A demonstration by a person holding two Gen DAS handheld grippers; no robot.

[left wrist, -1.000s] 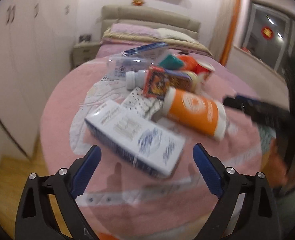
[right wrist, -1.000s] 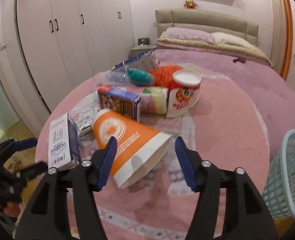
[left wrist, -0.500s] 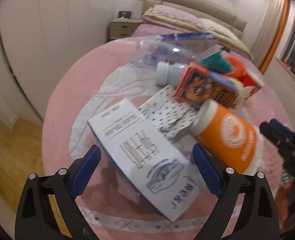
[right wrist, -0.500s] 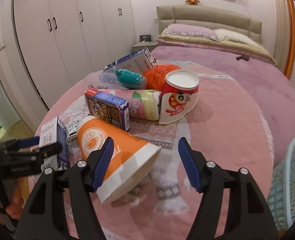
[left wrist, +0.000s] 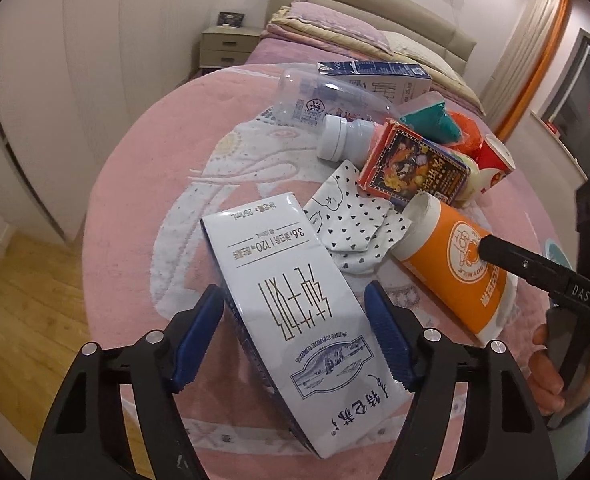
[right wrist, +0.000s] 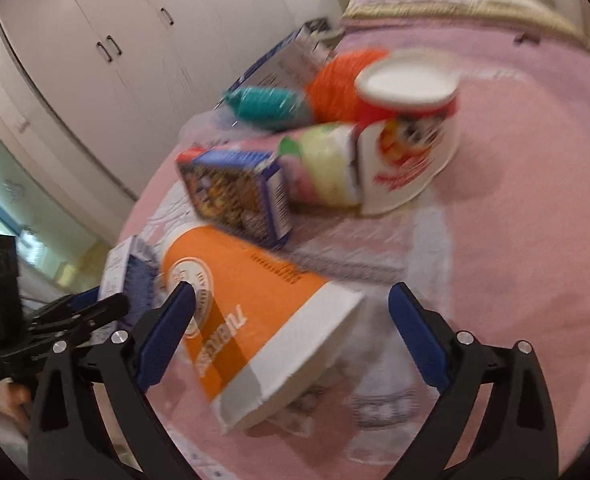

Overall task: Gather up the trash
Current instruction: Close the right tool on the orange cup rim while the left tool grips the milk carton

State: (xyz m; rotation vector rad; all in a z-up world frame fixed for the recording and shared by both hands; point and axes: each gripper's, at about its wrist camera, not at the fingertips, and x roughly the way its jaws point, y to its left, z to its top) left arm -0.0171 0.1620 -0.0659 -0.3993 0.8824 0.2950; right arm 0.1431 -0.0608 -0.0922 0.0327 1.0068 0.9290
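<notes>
A white and blue milk carton (left wrist: pixel 295 280) lies on the pink round cover (left wrist: pixel 155 168). My left gripper (left wrist: pixel 295 300) straddles it with jaws closing, and its blue pads (left wrist: pixel 199 336) stand close beside both long sides. An orange and white paper cup (right wrist: pixel 255 312) lies on its side, mouth toward me, between the fingers of my right gripper (right wrist: pixel 293 292). Its jaws are opening wide; the left pad (right wrist: pixel 167 336) is at the cup's side and the right pad stands well apart. The right gripper's black finger (left wrist: pixel 535 268) crosses the cup (left wrist: pixel 455 264) in the left wrist view.
Behind lie a spotted wrapper (left wrist: pixel 355 220), a dark printed box (left wrist: pixel 411 168), a small white bottle (left wrist: pixel 343 136), a clear bottle (left wrist: pixel 319 100), another carton (left wrist: pixel 375 76), teal and orange items and a red and white cup (right wrist: pixel 407 140). Wooden floor (left wrist: pixel 15 300) and wardrobes (right wrist: pixel 135 60) are on the left.
My left gripper moved in over the milk carton and its jaws narrowed around it. My right gripper dropped closer to the orange cup, tilted, and its jaws spread much wider.
</notes>
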